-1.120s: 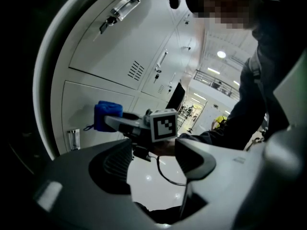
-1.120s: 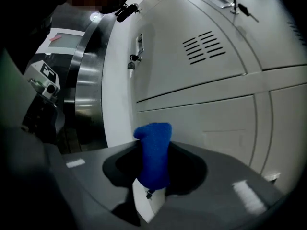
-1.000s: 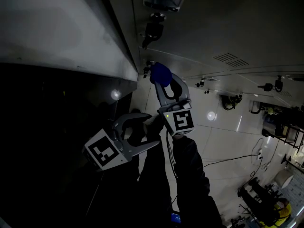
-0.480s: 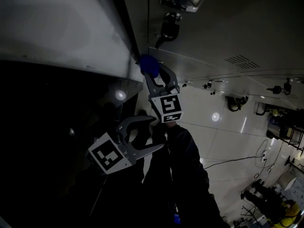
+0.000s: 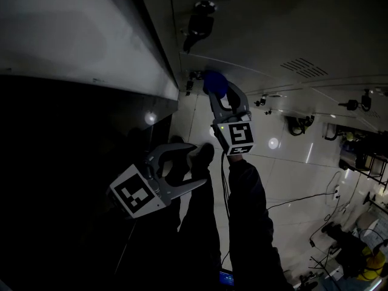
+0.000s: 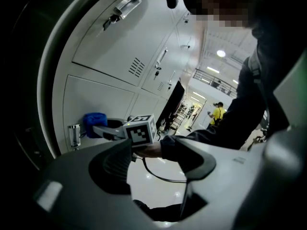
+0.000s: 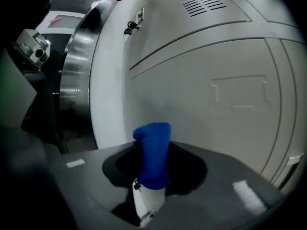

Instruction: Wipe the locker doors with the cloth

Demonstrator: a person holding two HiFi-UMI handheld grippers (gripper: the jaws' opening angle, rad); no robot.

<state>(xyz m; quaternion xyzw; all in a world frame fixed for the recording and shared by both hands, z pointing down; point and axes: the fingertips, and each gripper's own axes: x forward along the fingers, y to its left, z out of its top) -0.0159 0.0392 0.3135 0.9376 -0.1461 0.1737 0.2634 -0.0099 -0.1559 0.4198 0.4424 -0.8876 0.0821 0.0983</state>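
**A:** Which tongs are doing the wiping?

**B:** The right tongs [image 5: 222,96]. They are clamping the cloth [image 7: 153,155]. The blue wad is sticking up past the tips, so soft fabric rather than plastic is leading toward the door [image 7: 225,80].

**A:** Is the cloth pressing on the door?

**B:** I cannot tell. In the right gripper view it is sitting close in front of the pale lower door. In the left gripper view it is hovering just beside a small metal fitting [image 6: 74,135] on that door. No view is showing actual contact.

**A:** Why is the arm reaching so far out?

**B:** I am guessing the person is stretching the sleeve [image 5: 245,187] forward to bring the cloth up to the door's face. The tongs are pointing almost straight at it.

**A:** And the left tongs [image 5: 199,165]?

**B:** They are standing apart with nothing between them, hanging lower and nearer the body. They are probably idling out of the way, since one cloth is needing only one grip.

**A:** What am I watching for?

**B:** The wad is being pinched by its lower part only, so the top is looking floppy, and a firm push is likely going to fold it over. The vents [image 7: 204,5] higher up are looking like places where it could be catching.
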